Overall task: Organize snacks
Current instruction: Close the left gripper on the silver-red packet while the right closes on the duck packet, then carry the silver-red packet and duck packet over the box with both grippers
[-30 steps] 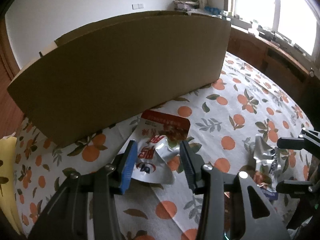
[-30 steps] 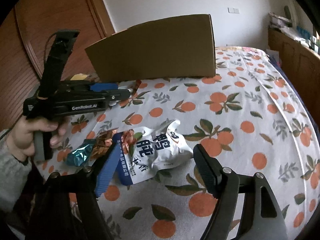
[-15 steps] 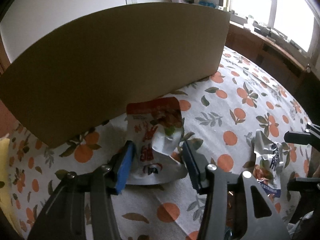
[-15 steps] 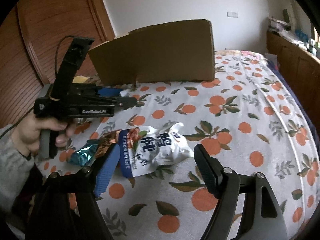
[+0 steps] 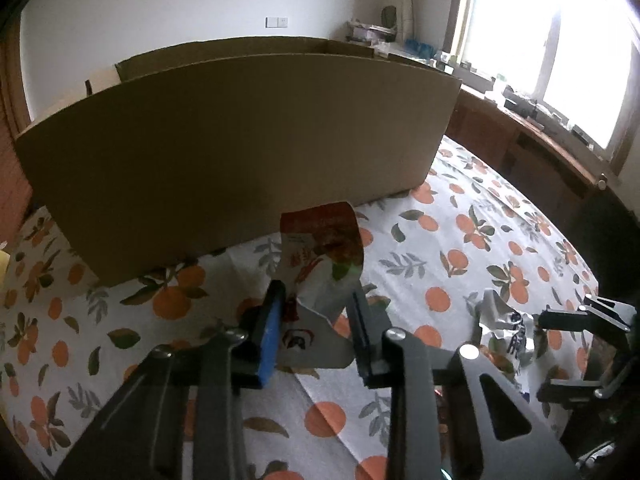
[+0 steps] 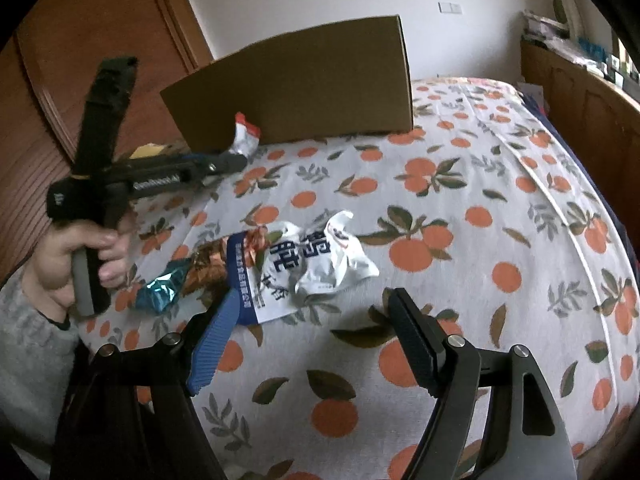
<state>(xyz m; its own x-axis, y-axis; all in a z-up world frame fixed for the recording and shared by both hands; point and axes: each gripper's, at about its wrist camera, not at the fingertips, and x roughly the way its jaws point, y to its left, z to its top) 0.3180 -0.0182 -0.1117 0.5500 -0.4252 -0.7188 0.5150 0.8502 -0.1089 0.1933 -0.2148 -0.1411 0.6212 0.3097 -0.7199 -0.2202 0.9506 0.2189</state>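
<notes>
A red and white snack pouch (image 5: 320,236) stands tilted up between the jaws of my left gripper (image 5: 316,296), which are closing and pinch its lower end. In the right wrist view the same pouch (image 6: 245,136) hangs off the bedsheet at the left gripper's tips (image 6: 236,160), right in front of the cardboard box (image 6: 304,88). My right gripper (image 6: 314,300) is open, hovering just short of a crumpled white and blue snack pouch (image 6: 312,256). Beside that pouch lie a brown foil wrapper (image 6: 208,264) and a teal wrapper (image 6: 164,288).
The big open cardboard box (image 5: 240,140) sits on an orange-print bedsheet (image 6: 460,200). A wooden wardrobe (image 6: 100,40) stands at the left and a wooden cabinet (image 6: 580,100) runs along the right under the window. A person's hand (image 6: 80,252) grips the left tool.
The left jaws have narrowed onto the red and white pouch and raised it from lying flat to standing up near the box. The right gripper has stayed open over the white and blue pouch.
</notes>
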